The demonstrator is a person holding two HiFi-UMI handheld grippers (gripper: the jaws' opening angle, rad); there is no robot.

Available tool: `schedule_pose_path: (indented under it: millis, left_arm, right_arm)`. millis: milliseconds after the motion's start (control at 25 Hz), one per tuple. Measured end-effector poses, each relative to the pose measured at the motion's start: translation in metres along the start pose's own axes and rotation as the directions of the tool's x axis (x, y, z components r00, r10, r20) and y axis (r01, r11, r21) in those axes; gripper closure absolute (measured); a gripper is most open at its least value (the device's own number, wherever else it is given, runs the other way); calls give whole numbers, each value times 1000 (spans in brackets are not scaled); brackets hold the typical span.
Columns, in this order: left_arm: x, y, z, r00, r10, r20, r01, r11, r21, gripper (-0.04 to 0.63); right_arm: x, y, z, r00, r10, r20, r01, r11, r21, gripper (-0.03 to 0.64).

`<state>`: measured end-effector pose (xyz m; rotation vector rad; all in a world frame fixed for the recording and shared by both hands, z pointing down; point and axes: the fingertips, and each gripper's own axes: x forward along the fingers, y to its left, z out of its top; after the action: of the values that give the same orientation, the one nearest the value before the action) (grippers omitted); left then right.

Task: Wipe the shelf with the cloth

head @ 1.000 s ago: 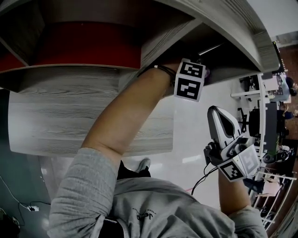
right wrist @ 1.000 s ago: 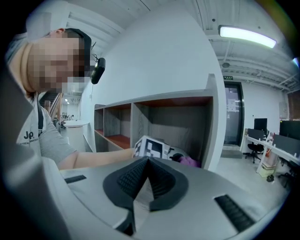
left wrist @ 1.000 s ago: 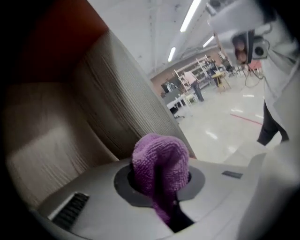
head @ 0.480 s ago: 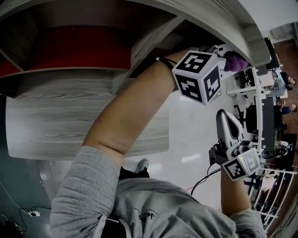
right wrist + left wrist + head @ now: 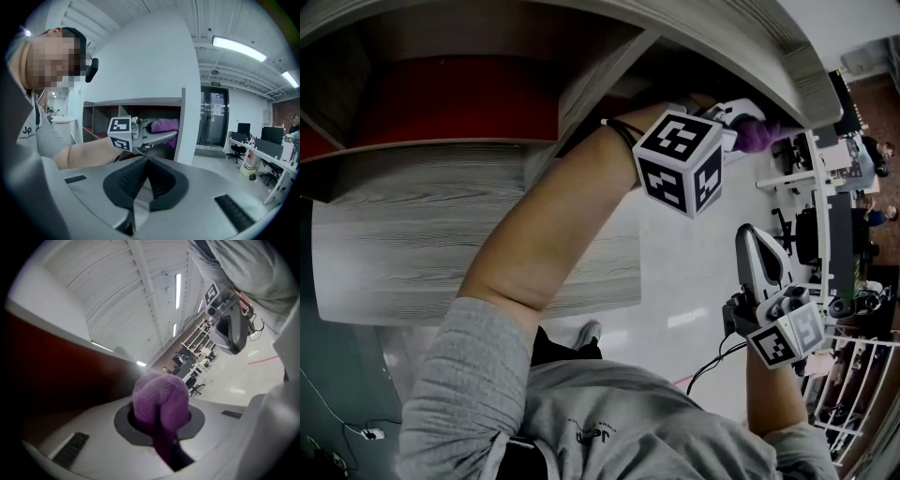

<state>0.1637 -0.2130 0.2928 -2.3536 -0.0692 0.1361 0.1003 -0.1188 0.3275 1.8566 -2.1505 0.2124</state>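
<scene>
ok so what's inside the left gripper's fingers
A bunched purple cloth, clamped by the left gripper. Its lower end vanishes between the fingers; how much is pinched is hidden.

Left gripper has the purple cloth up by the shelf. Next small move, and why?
Probably ease the left gripper deeper into the compartment and press the cloth onto a shelf board. The jaws are clamped on the cloth, but it sits out at the opening and seems to touch no surface.
</scene>
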Motion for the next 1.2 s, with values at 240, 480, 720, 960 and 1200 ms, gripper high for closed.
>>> schedule_pose_path:
  millis: [240,480,720,960,1200]
  left_arm:
    - [-6,-71,-56,961,-186,-204,200,979,51,514]
    - [-11,-133,-124,746,-407,-528,490,871,20,520]
    - [-14,-134,-118,754,-401,-520,452,892,-33,520]
    - [-53,-103,-53,893,-233,-384,132,953,-273,520]
    - [-134,-104,25,931,-72,-359,-143,830,-538,523]
  right_arm:
    - [4,2,-4,1000,11,-9,-11,1000,6,595]
    - [7,12,4,1000,25,6,-25,1000,14,594]
    - [-13,8,16,999,-2,32,2,1000,19,595]
    - [-41,-6,15,998,-2,65,-1,999,43,595]
    - [-75,-20,11,988,94,124,-105,991,87,595]
